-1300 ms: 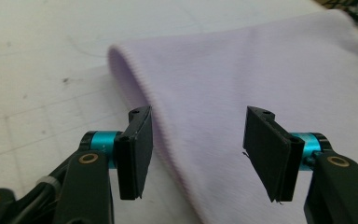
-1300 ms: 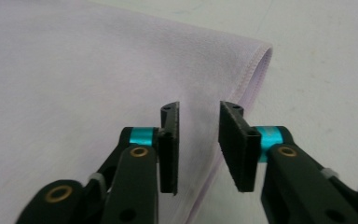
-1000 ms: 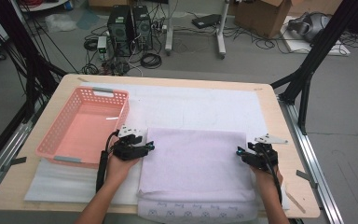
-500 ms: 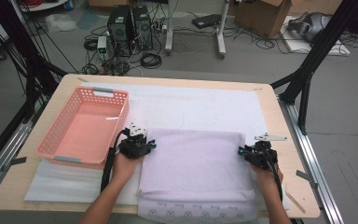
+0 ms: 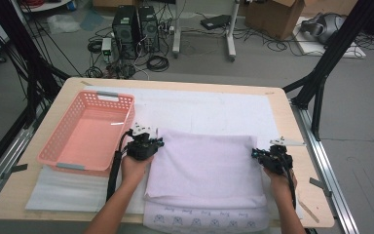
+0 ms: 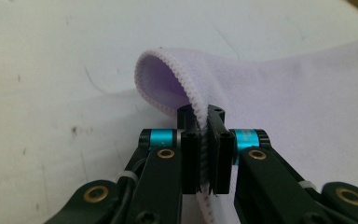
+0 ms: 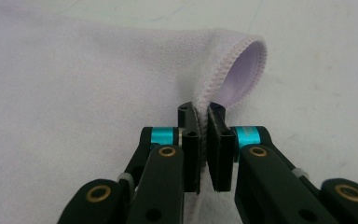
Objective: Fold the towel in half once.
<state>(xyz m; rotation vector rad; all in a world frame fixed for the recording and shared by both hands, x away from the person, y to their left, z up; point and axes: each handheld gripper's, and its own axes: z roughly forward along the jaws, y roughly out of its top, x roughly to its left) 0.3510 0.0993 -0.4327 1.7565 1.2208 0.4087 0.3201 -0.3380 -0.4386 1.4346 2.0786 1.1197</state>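
Wooden table [image 5: 299, 127] fills mid-frame, white sheet over it. Lilac towel [image 5: 204, 165] lies folded at lower centre; pink basket [image 5: 62, 157] at left. Left tool [image 6: 204, 140] clamps towel's upper-left corner hem; right tool [image 7: 203, 140] clamps upper-right corner hem.

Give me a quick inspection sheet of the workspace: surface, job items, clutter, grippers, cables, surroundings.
Surface: wooden table under a white mat.
Job's things: lilac towel lying folded on the mat, its two far corners pinched and curled up.
Clutter: pink basket at the left, empty; a patterned cloth edge shows under the towel at the near side.
Grippers: left gripper shut on the towel's hem; right gripper likewise shut on the hem.
Cables: a black cable trails along the left forearm.
Surroundings: computer towers, a cardboard box and loose floor cables beyond the table.
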